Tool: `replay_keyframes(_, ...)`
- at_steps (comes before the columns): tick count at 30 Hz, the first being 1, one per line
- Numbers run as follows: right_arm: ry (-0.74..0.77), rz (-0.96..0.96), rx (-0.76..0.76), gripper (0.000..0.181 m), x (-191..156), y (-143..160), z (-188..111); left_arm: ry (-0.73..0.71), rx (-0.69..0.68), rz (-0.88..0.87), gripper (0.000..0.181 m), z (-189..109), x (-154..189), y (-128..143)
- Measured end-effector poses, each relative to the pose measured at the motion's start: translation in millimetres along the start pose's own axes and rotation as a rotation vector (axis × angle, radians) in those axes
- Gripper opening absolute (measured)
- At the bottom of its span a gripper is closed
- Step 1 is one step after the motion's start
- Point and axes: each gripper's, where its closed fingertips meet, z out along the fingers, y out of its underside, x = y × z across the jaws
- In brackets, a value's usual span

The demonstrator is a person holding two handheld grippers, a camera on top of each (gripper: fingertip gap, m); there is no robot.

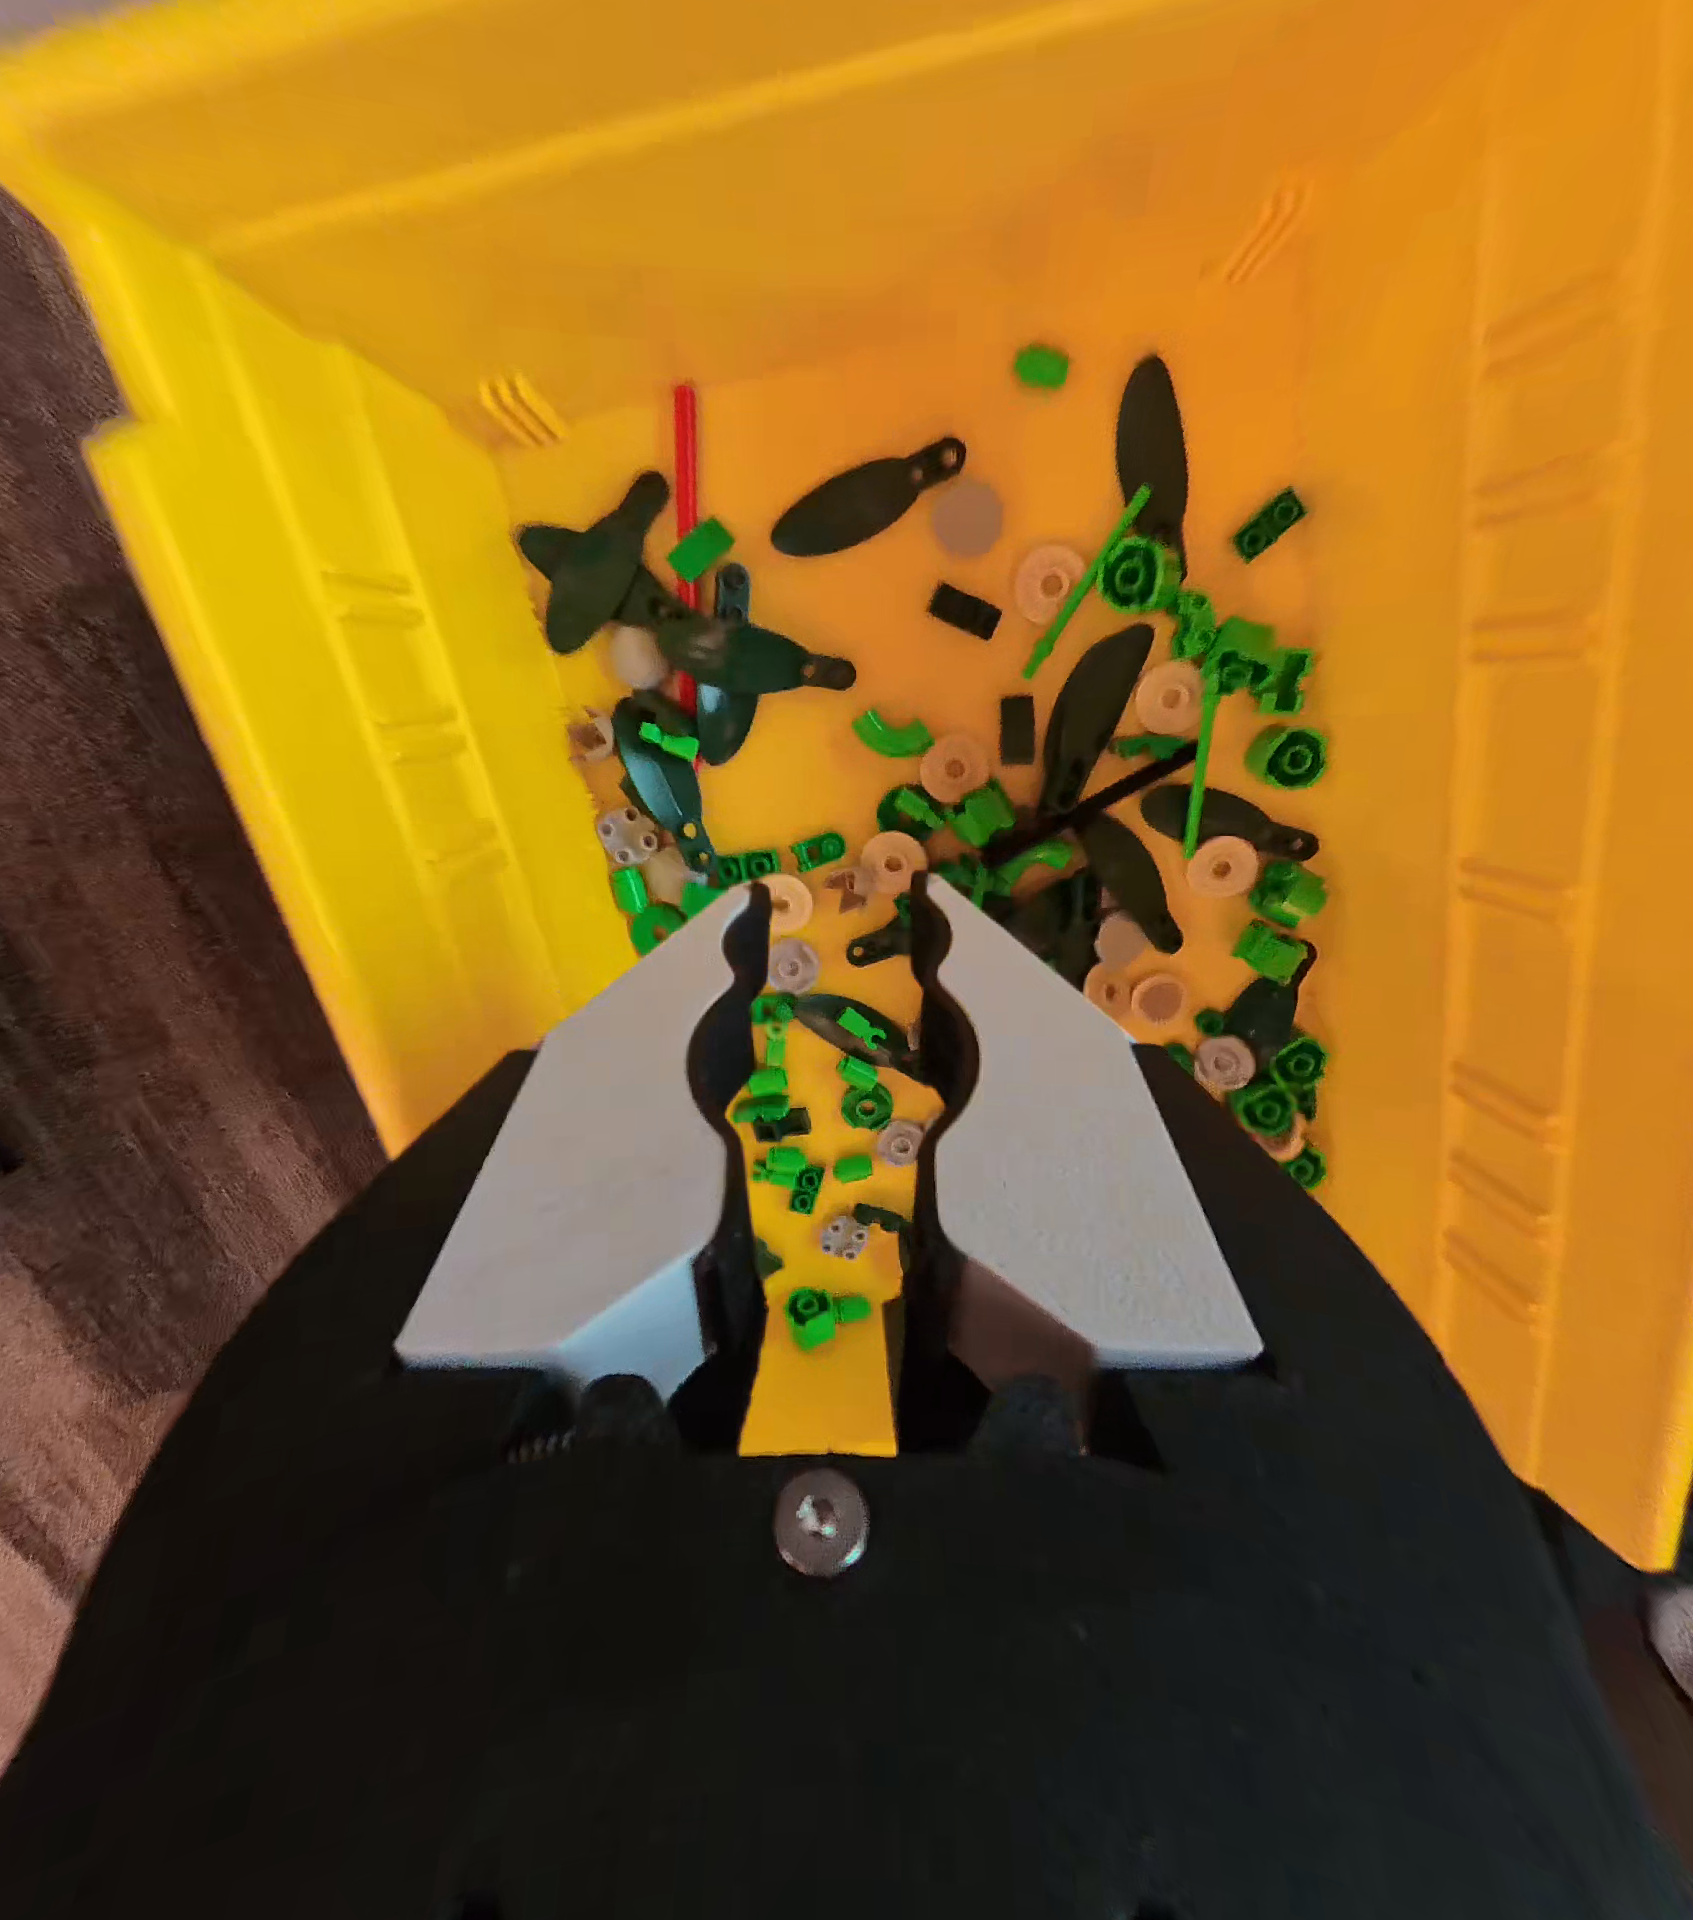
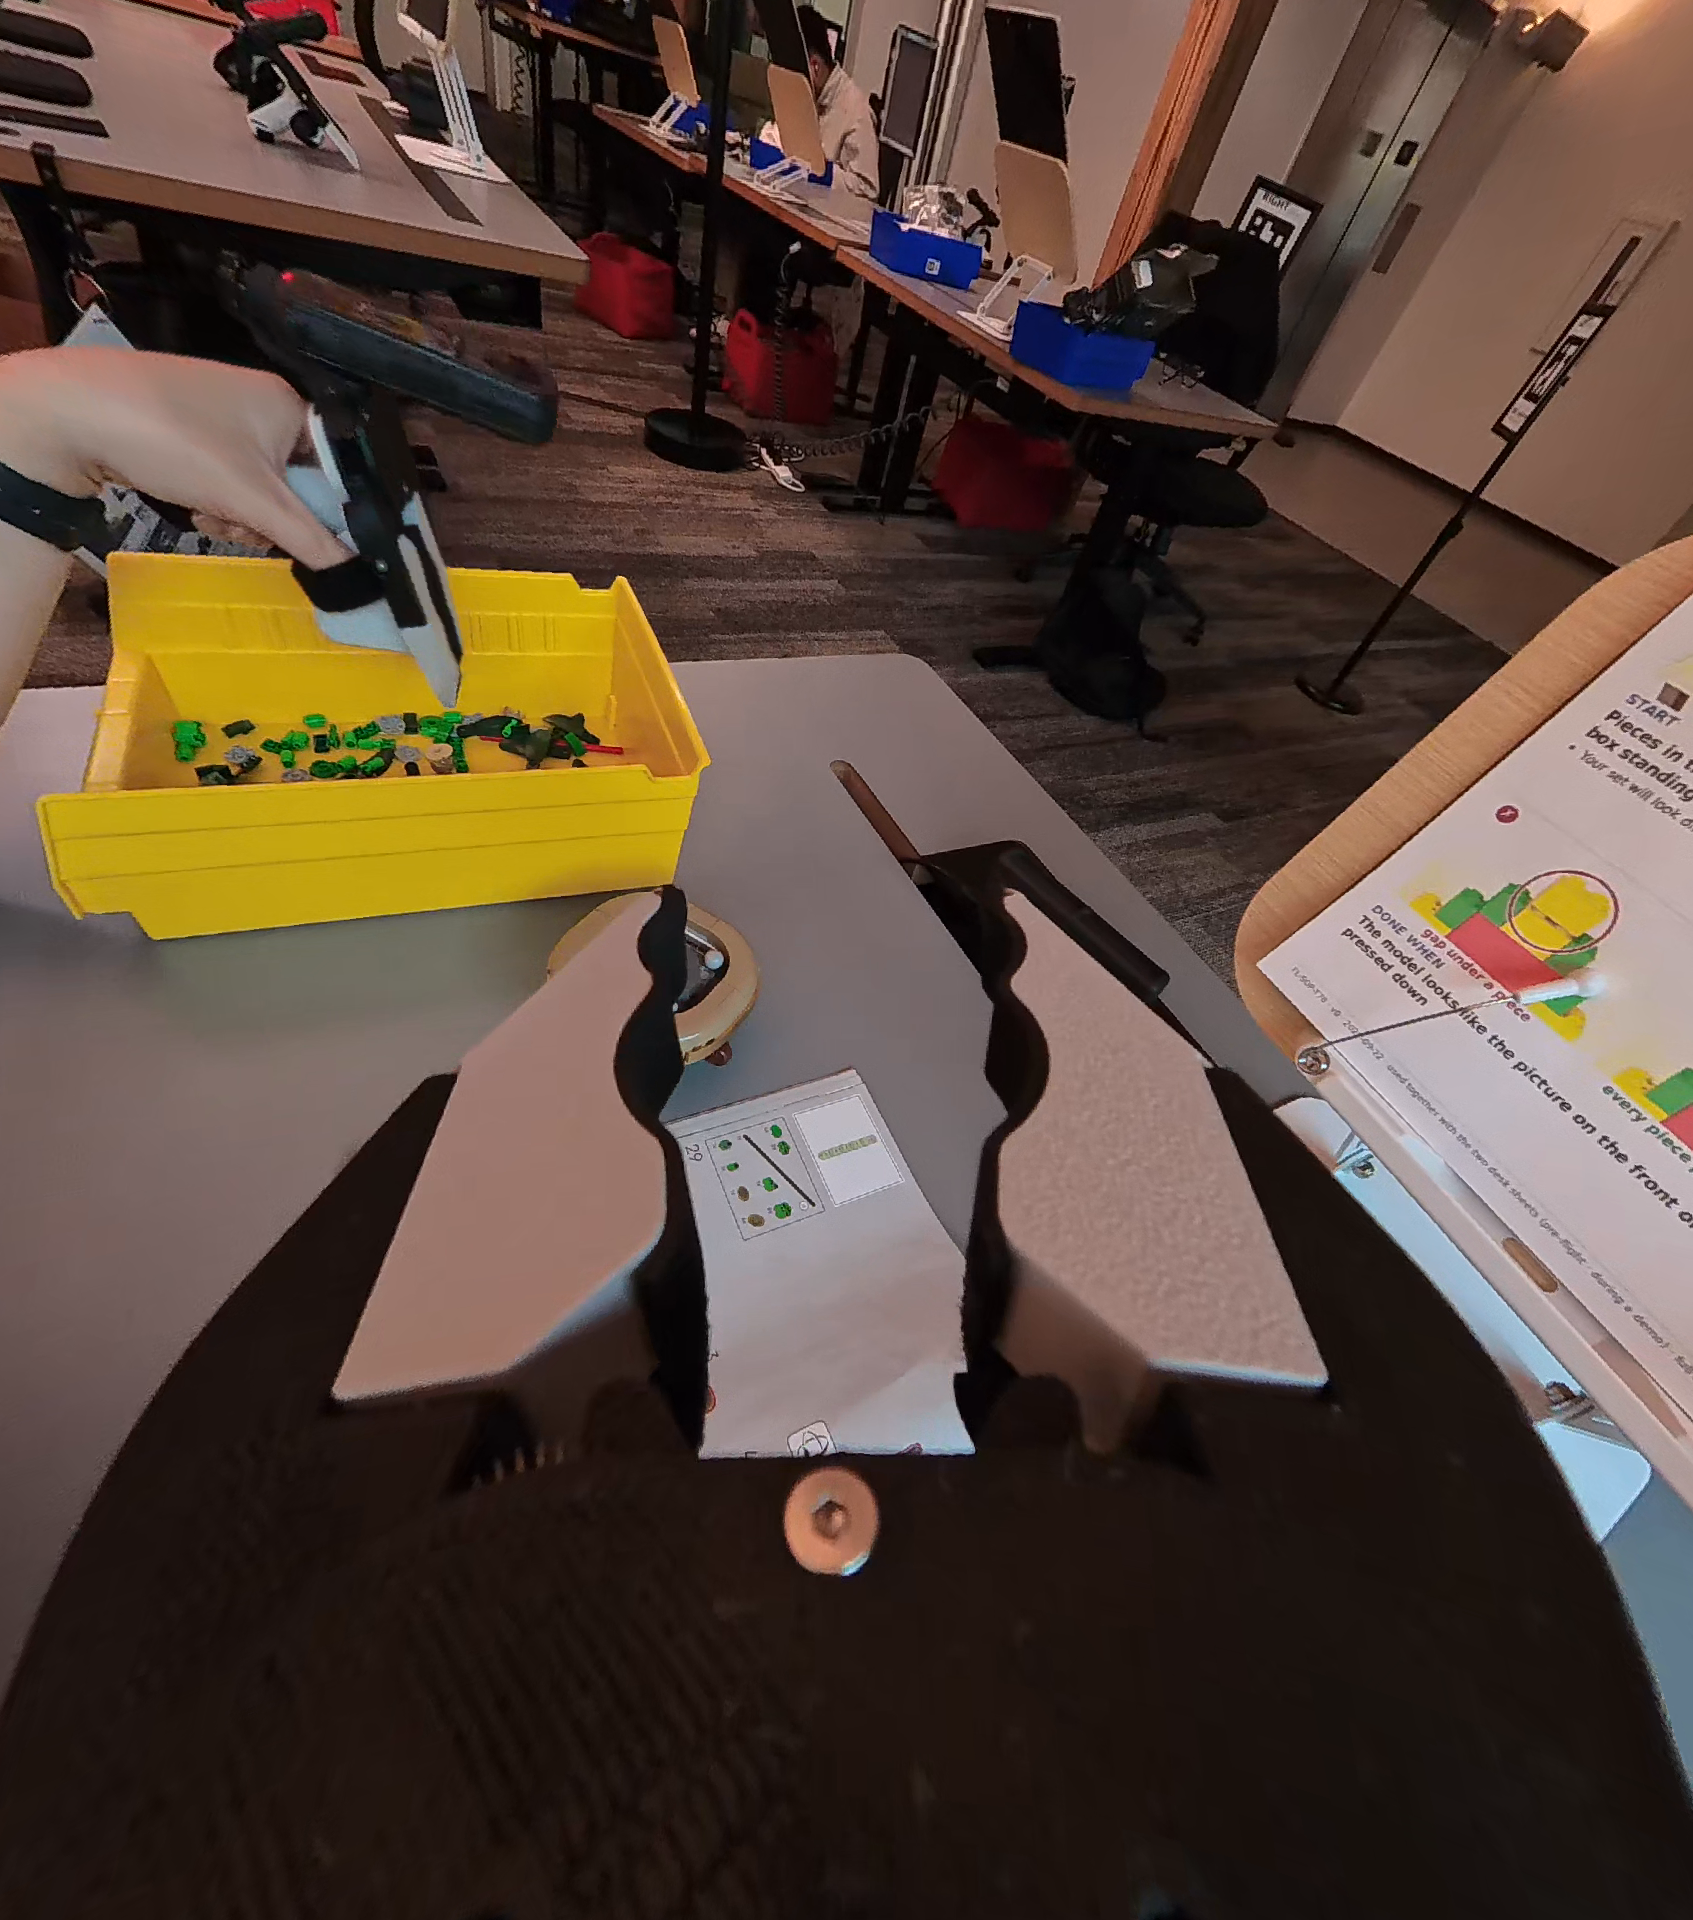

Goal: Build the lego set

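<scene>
A yellow bin [image 1: 925, 260] holds loose lego pieces: dark green leaves [image 1: 857, 504], bright green small parts [image 1: 1289, 753], tan round plates [image 1: 1048, 582] and a red rod [image 1: 684, 457]. My left gripper [image 1: 840, 894] points down into the bin just above the pieces, jaws a little apart, nothing between them. In the right wrist view a hand holds it [image 2: 442, 681] over the bin [image 2: 385, 862]. My right gripper [image 2: 834, 925] is open and empty above an instruction booklet [image 2: 800, 1236]. A small round tan build [image 2: 728, 966] stands just beyond its left finger.
The bin stands at the grey table's [image 2: 198, 1039] far left. A black bracket [image 2: 1039, 894] lies beyond my right finger. A wooden stand with an instruction sheet [image 2: 1548, 997] leans at the right. Other tables and red bags stand in the room behind.
</scene>
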Motion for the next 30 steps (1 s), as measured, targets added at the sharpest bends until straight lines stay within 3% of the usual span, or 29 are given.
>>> replay_keyframes(10,-0.008,-0.021,-0.033,0.057,-1,7,4,0.126,-0.249,-0.056,0.022,24,10,43)
replay_keyframes(19,-0.013,-0.039,-0.071,0.057,-3,14,8,0.233,-0.329,-0.055,0.018,24,29,57)
replay_keyframes(26,-0.016,-0.050,-0.096,0.057,-4,20,10,0.418,-0.353,0.249,0.019,14,89,63)
replay_keyframes(30,-0.008,-0.056,-0.098,0.057,-3,19,9,0.422,-0.387,0.282,0.019,18,97,64)
